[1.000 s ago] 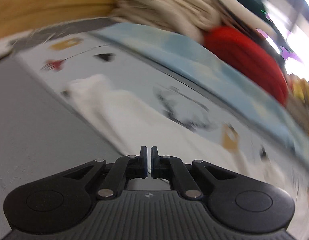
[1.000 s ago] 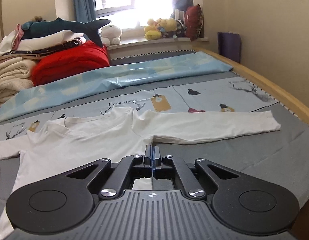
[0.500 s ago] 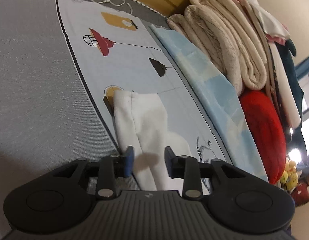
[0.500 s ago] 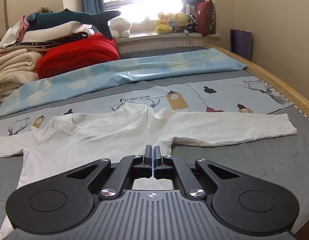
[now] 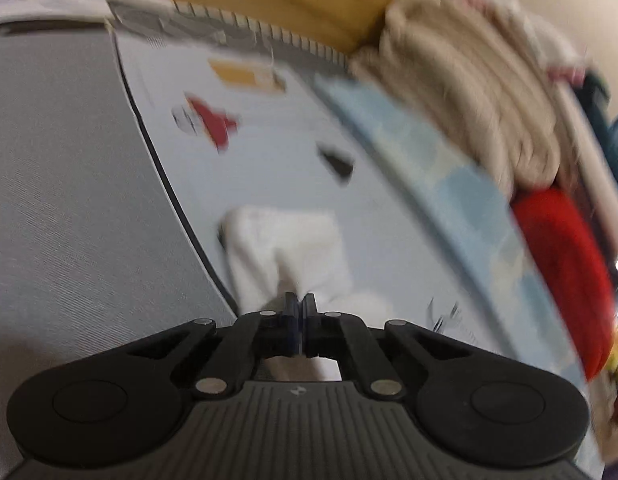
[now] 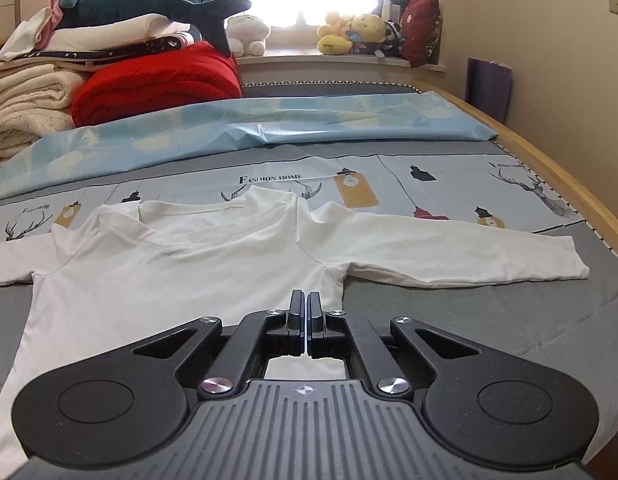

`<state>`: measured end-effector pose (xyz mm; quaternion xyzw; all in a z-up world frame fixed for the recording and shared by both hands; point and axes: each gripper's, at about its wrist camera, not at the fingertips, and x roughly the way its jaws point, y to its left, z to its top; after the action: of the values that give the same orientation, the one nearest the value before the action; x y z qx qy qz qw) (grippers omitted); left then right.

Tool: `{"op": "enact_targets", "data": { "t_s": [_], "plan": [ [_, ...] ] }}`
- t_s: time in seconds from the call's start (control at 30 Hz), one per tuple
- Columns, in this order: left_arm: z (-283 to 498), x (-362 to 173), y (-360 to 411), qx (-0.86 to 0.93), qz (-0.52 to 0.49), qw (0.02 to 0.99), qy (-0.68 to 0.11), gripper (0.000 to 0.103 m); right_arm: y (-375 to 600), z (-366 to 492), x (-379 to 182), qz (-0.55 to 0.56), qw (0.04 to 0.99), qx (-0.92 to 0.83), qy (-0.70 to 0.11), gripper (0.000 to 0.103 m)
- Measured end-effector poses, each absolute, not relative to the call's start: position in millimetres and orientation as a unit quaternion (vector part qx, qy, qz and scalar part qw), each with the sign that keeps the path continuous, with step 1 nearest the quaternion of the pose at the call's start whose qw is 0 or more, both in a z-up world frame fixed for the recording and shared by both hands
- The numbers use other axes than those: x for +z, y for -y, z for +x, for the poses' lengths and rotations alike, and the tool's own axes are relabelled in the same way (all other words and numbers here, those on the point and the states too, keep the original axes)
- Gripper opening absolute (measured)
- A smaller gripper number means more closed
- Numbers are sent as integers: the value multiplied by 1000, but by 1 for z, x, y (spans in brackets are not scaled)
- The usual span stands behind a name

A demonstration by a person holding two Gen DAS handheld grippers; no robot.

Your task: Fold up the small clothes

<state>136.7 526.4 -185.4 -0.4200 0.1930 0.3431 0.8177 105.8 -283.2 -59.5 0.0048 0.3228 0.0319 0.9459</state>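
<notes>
A white long-sleeved shirt [image 6: 181, 264] lies flat on the bed, front up, both sleeves spread out. Its right sleeve [image 6: 449, 248] reaches toward the wooden bed edge. My right gripper [image 6: 305, 304] is shut and empty, hovering over the shirt's right side near the armpit. In the blurred left wrist view, my left gripper [image 5: 301, 304] is shut on the shirt's left sleeve [image 5: 285, 240], pinching the cloth a little behind the cuff. The cuff end lies on the pale printed sheet.
A light blue quilt [image 6: 245, 128] lies across the bed behind the shirt. A stack of folded blankets [image 6: 25, 108] and a red duvet [image 6: 157, 84] sit at the back left. Plush toys [image 6: 349, 32] line the windowsill. The wooden bed frame [image 6: 569, 184] runs along the right.
My left gripper was open around the left sleeve half a second ago and has closed on it. My right gripper has drifted slightly forward over the shirt and stays shut.
</notes>
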Motion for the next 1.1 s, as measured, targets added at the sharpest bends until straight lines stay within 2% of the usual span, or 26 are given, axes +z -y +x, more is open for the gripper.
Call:
{"op": "enact_targets", "data": {
  "t_s": [0.07,0.13,0.17,0.4,0.47,0.57,0.7,0.73,0.77,0.9,1.1],
  "plan": [
    [122,-185,-522,336,-444,816,-156,2,281,106,-60,3,946,32,-322,0],
    [113,-186,-525,351,-459,804,-140,9,278,106,-60,2,946,34,-321,0],
    [110,-188,-529,357,-471,795,-138,14,277,107,-60,1,946,36,-321,0],
    [94,-209,-545,401,-543,719,-166,21,277,104,-58,-7,946,39,-321,0],
    [92,-205,-543,417,-532,717,-171,22,281,102,-57,-4,947,35,-320,0],
    [88,-195,-535,463,-503,710,-166,33,285,101,-54,3,948,29,-317,0],
    [100,-201,-535,431,-502,728,-179,31,288,99,-52,5,949,28,-315,0],
    [108,-199,-536,428,-483,739,-195,23,288,98,-51,4,949,28,-315,0],
    [115,-197,-536,424,-463,748,-214,3,288,98,-51,2,949,29,-315,0],
    [116,-168,-520,475,-414,741,-233,2,293,94,-45,5,950,24,-311,0],
    [120,-70,-456,462,-360,791,-178,2,299,100,-30,21,943,9,-332,0]
  ]
}}
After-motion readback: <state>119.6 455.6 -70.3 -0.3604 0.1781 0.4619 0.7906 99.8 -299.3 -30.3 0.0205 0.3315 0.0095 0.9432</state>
